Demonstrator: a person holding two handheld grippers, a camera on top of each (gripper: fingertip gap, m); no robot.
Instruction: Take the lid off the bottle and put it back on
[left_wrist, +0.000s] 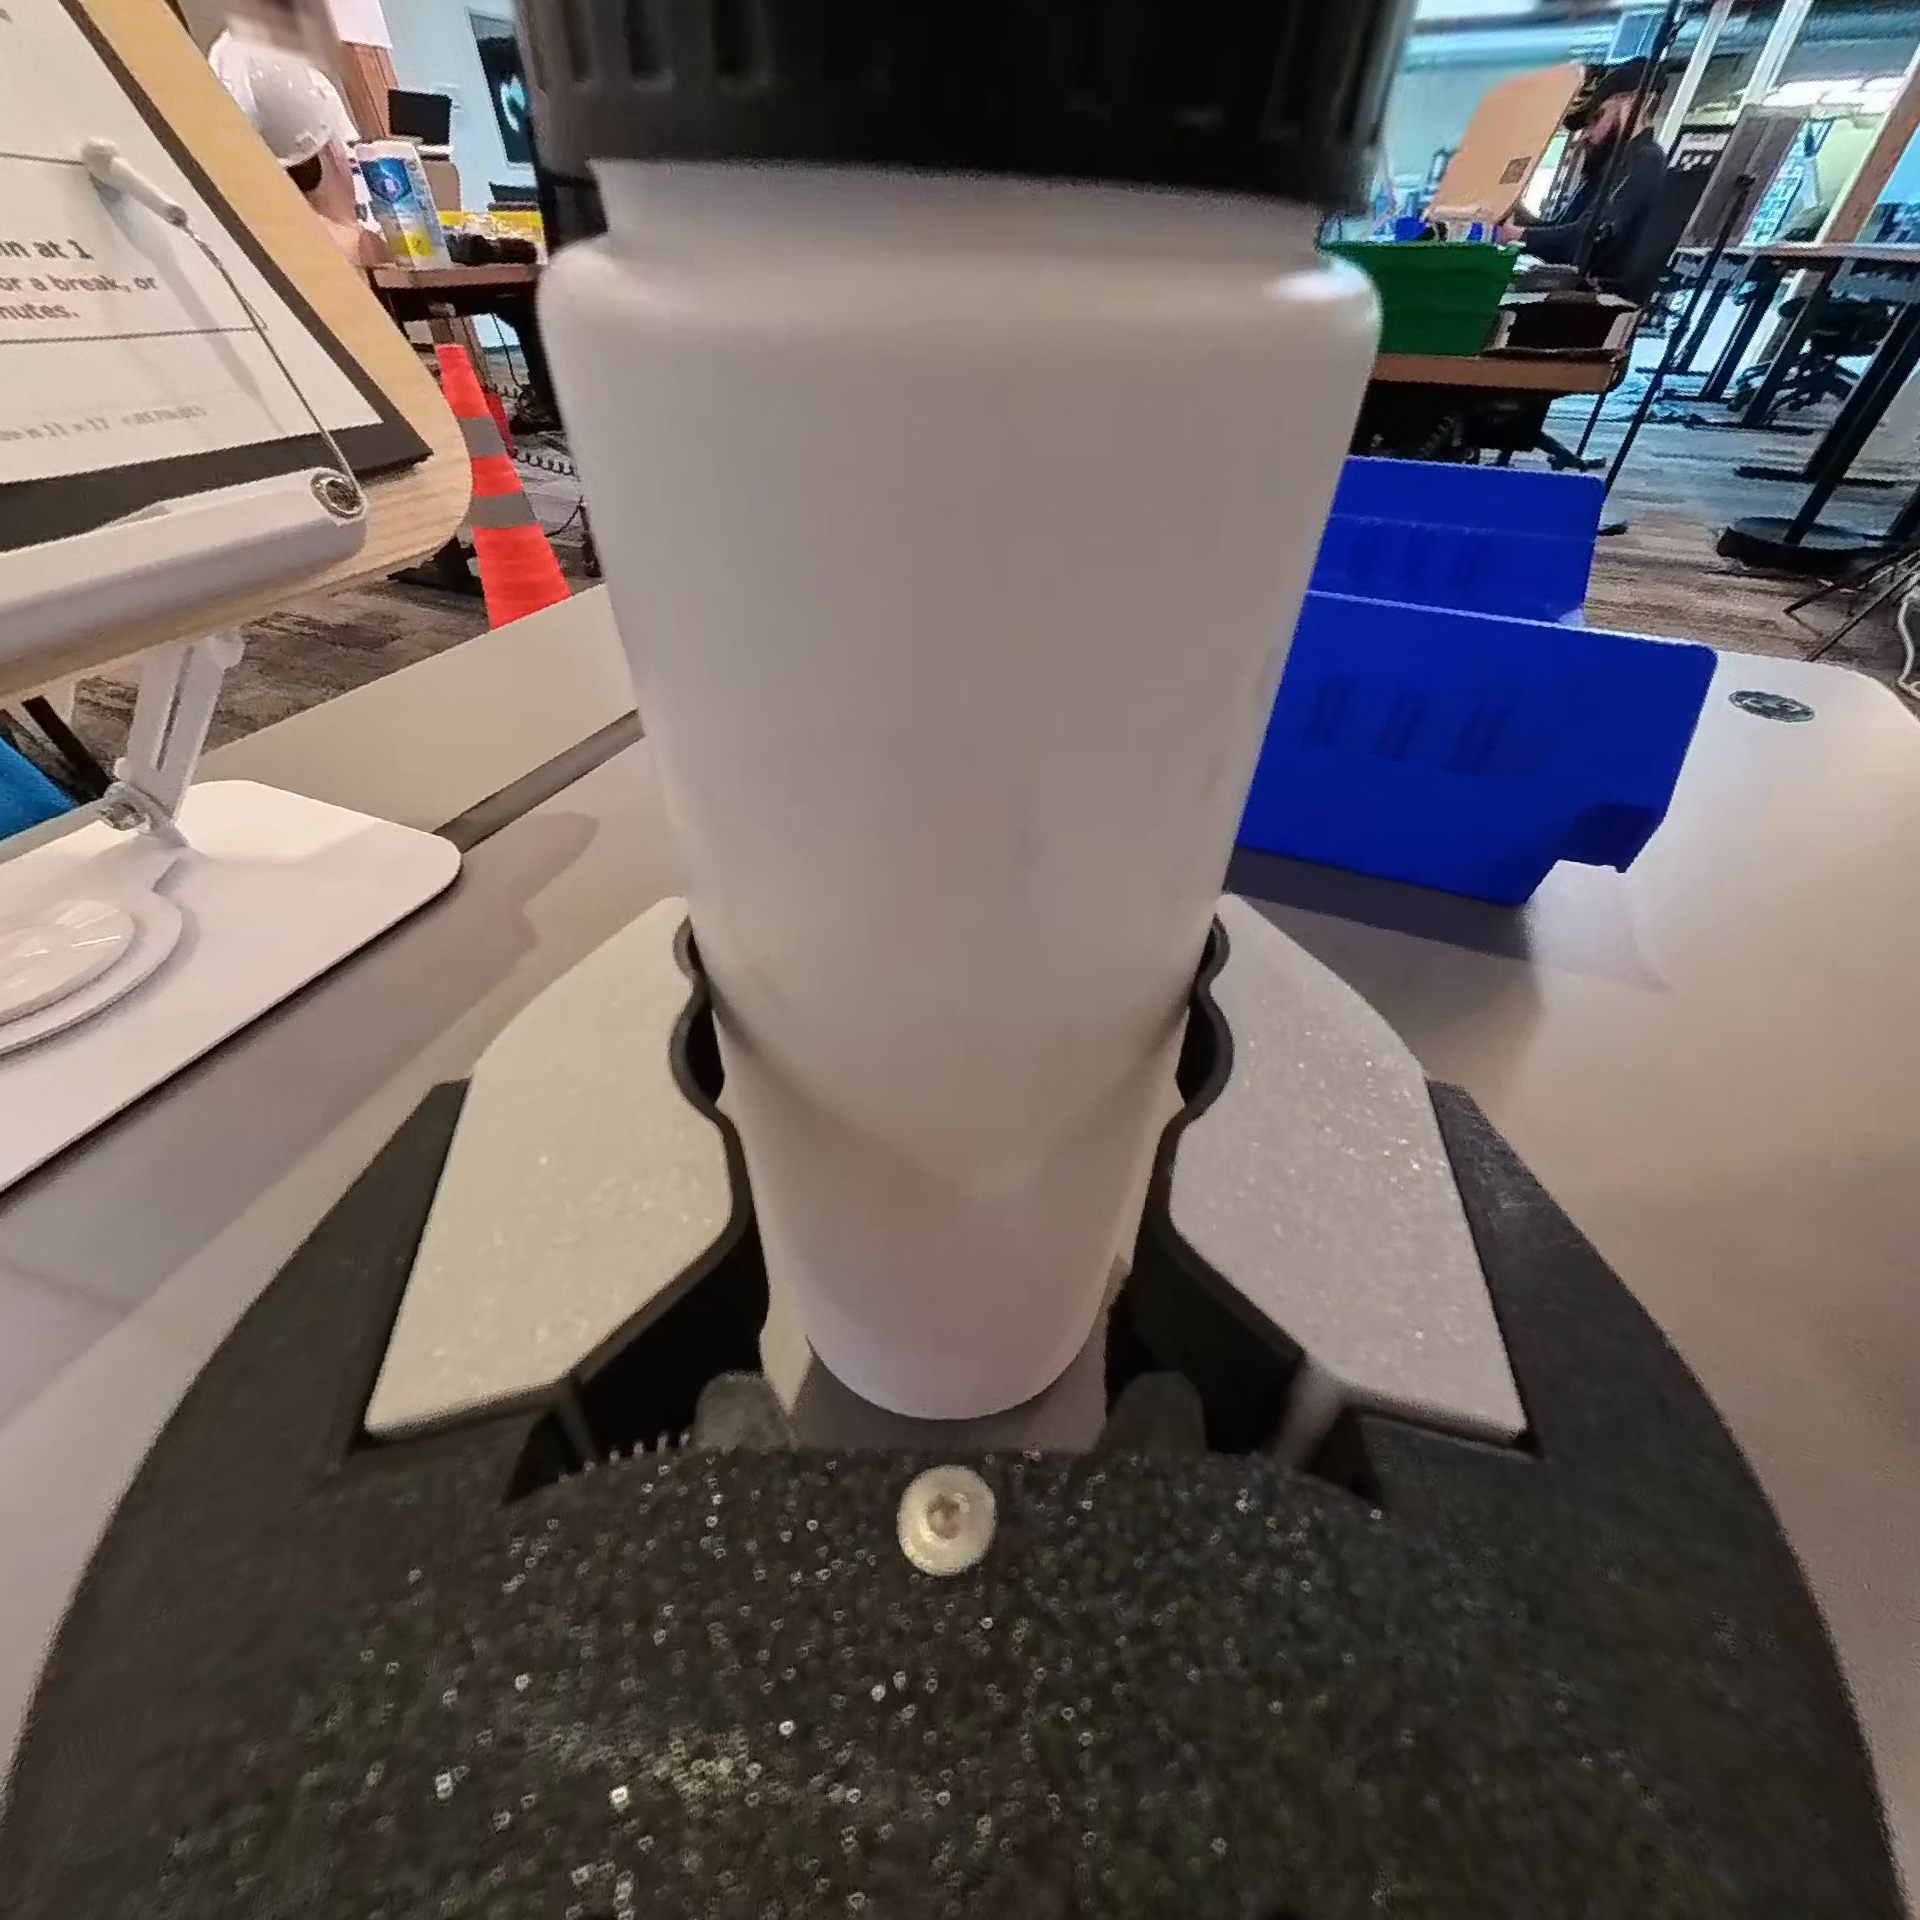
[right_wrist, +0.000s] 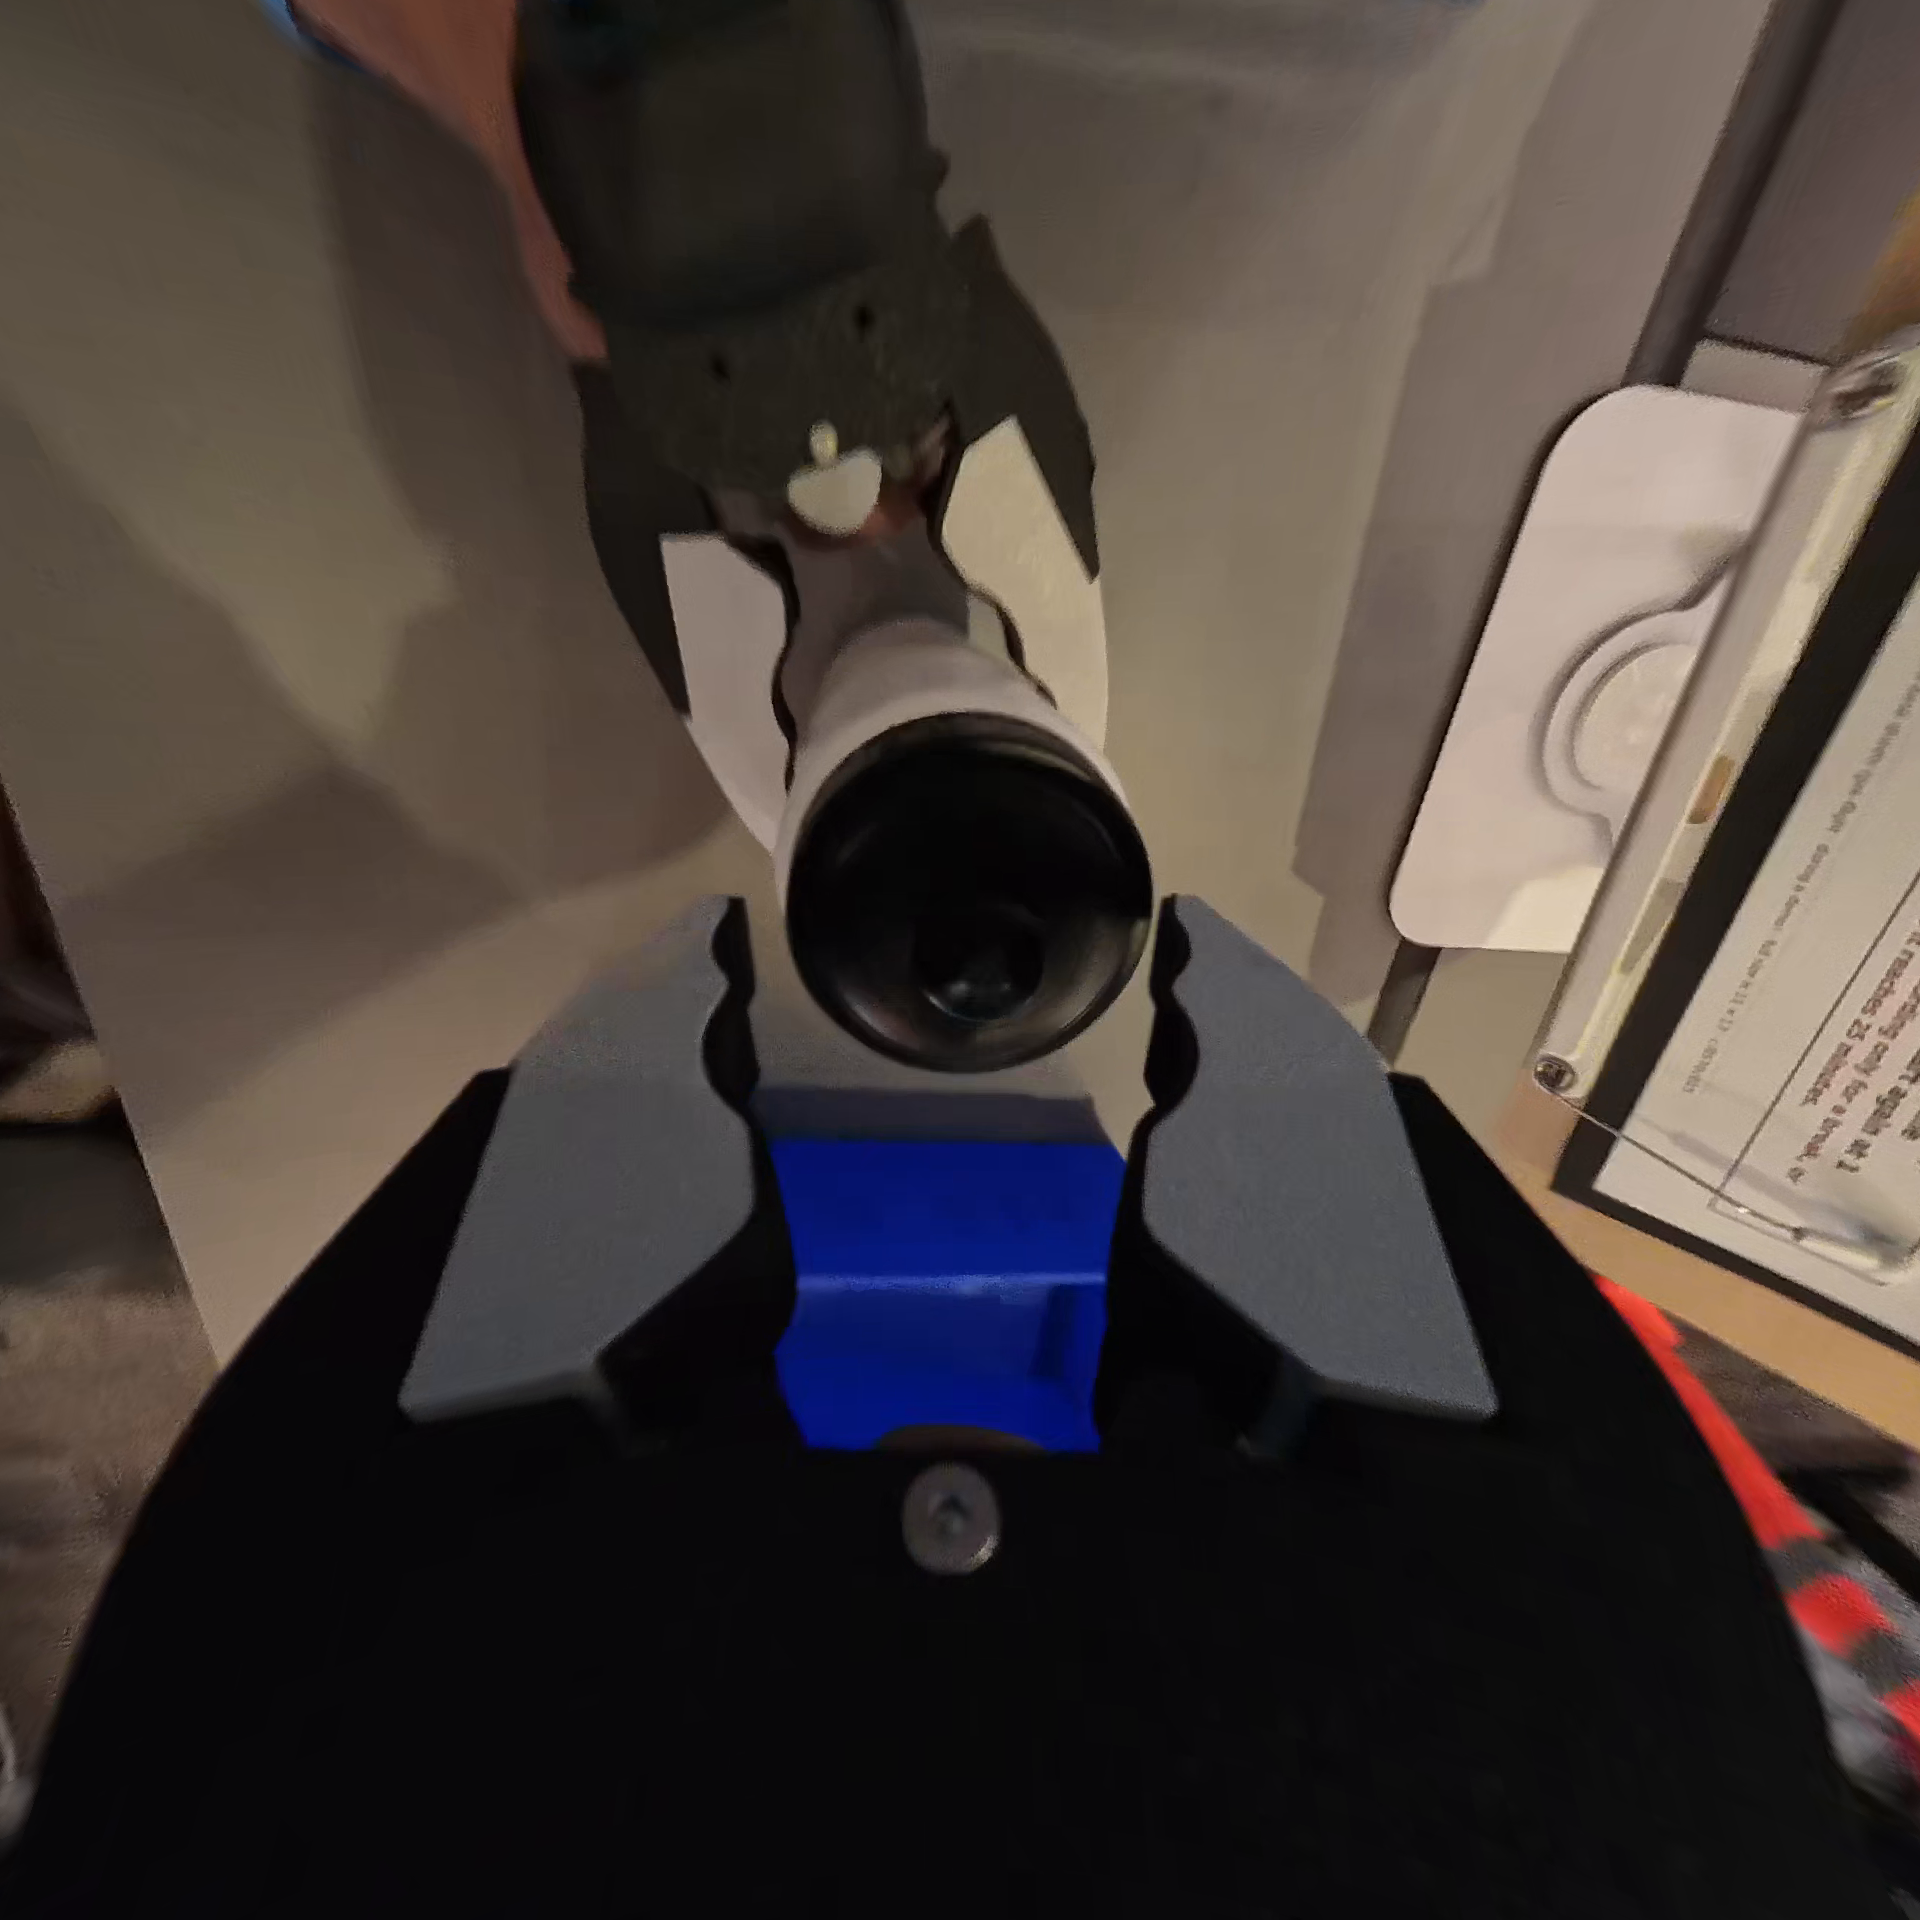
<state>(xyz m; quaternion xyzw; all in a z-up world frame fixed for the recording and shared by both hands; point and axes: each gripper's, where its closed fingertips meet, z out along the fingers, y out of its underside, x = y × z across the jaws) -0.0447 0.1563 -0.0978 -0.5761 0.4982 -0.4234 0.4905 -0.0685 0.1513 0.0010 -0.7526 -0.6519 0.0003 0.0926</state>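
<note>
Your left hand-held gripper (left_wrist: 951, 997) is clamped on the white bottle (left_wrist: 956, 644), upright above the bench (left_wrist: 1662, 1039); the right hand-held gripper (right_wrist: 951, 997) stands apart beside the black lid (right_wrist: 966, 894). Rigid, smooth, probably light: grip the lid's ribbed rim

Framed sheet (left_wrist: 135, 281): black printed lines, on a white stand (left_wrist: 260, 883).
Canister (left_wrist: 400, 203): blue label, too small to read.

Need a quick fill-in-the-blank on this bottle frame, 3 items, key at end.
1. The lid on the white bottle is ____ in colour.
2. The bottle is gripped by the ____ gripper.
3. The bin behind the bottle is ____.

Missing: black; left; blue
</note>
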